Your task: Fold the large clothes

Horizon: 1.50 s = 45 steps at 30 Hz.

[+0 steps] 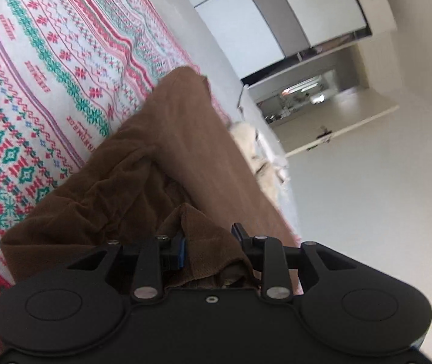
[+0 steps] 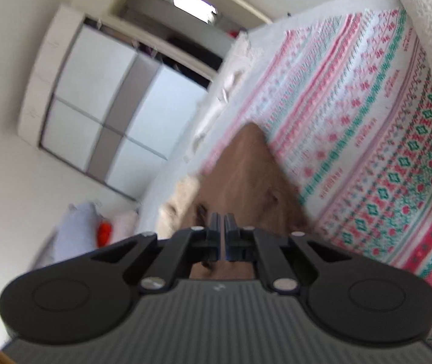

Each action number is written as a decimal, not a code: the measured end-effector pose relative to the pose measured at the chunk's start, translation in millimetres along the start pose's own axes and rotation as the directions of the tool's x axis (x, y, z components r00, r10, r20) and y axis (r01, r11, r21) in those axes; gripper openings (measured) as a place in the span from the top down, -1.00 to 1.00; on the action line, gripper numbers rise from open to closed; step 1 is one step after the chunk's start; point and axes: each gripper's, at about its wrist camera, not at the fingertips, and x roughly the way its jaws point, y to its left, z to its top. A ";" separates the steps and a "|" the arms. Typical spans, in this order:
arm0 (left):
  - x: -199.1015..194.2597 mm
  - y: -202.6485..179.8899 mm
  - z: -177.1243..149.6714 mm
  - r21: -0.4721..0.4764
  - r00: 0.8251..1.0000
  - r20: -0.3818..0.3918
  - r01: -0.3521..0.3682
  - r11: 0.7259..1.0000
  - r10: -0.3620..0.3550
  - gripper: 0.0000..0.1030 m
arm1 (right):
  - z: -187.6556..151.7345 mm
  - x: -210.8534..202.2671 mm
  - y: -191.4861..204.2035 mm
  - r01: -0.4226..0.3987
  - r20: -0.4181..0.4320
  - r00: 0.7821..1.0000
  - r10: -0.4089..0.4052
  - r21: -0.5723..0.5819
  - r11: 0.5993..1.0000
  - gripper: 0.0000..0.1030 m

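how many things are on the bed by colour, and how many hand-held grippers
brown garment: 1
cream fluffy item at the bed's edge: 1
patterned red, green and white bedspread: 1
white fleecy blanket at the edge of the right wrist view: 1
hand-held grippers: 2, the left hand-held gripper and the right hand-held gripper
total: 6

Black hand-held gripper [image 1: 208,242], blue pads, silver screws

So the bed [image 1: 191,9] is wearing a white blanket [image 1: 49,69] with red and green knit-style bands, and brown trousers [image 1: 167,139] are lying across it, running toward the far edge. Something cream and fluffy [image 1: 250,139] is sitting right at that edge.
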 end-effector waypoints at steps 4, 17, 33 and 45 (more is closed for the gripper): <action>2.2 1.0 6.1 0.018 0.999 -0.029 0.019 1.000 -0.019 0.43 | -13.8 -13.0 8.3 0.136 -0.117 0.981 -0.155 -0.157 0.978 -0.24; -10.6 -4.2 4.2 0.017 0.999 0.000 0.043 0.999 -0.043 0.43 | -94.1 -98.2 -25.6 0.248 -0.401 0.842 -0.360 -0.305 0.920 -0.59; -46.3 -19.0 12.7 -0.022 0.992 0.057 0.116 0.993 -0.115 0.43 | -72.1 -109.3 25.8 -0.075 -0.162 0.985 0.059 -0.096 0.993 0.86; -15.0 33.7 47.0 -0.181 0.979 0.185 -0.049 0.982 0.083 0.42 | 0.4 17.2 -10.9 0.024 -0.009 1.000 -0.023 0.149 0.989 0.87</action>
